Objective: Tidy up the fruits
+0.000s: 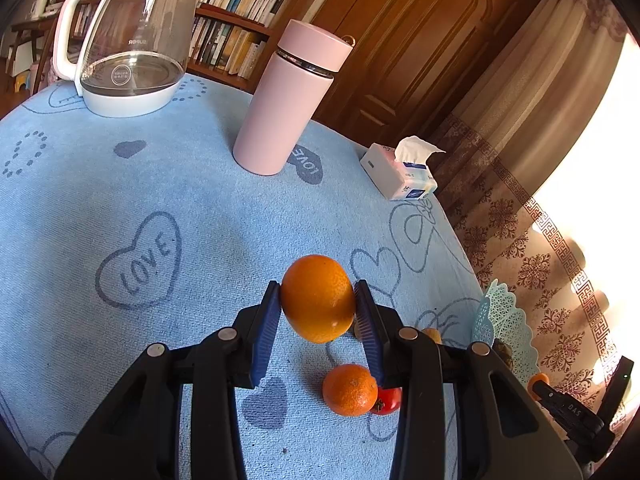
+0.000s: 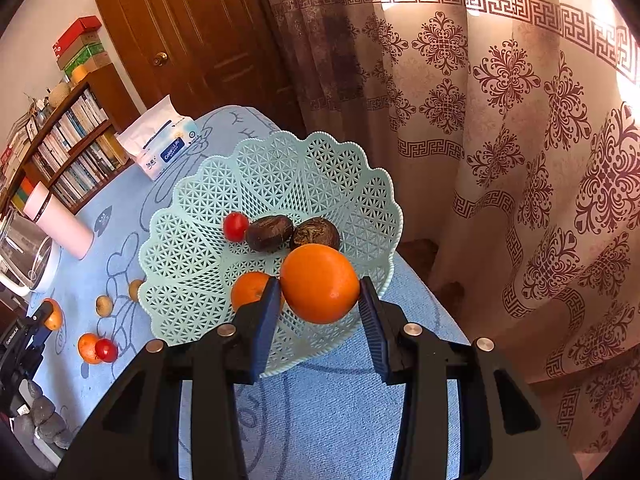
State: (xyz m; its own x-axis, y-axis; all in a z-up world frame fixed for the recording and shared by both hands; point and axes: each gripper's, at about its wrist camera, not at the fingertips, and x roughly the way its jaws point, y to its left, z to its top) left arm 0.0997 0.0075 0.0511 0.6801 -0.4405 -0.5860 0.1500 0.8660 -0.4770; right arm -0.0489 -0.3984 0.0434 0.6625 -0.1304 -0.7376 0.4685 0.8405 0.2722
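Note:
In the left wrist view my left gripper (image 1: 318,290) is shut on a large orange (image 1: 316,308), held a little above the blue tablecloth. Under it lie a smaller orange (image 1: 350,390) and a red tomato (image 1: 389,401). My right gripper (image 2: 320,282) is shut on another orange (image 2: 320,292), hanging over the near rim of the pale green lattice basket (image 2: 192,248). Inside the basket are a red tomato (image 2: 235,226), two dark brown fruits (image 2: 267,233) and an orange (image 2: 250,289). Two small yellowish fruits (image 2: 104,305) lie on the cloth left of the basket.
A glass kettle (image 1: 132,52), a pink flask (image 1: 288,100) and a tissue pack (image 1: 400,178) stand at the far side of the table. The table edge and a patterned curtain (image 2: 520,160) run close behind the basket. A bookshelf (image 1: 240,20) stands beyond.

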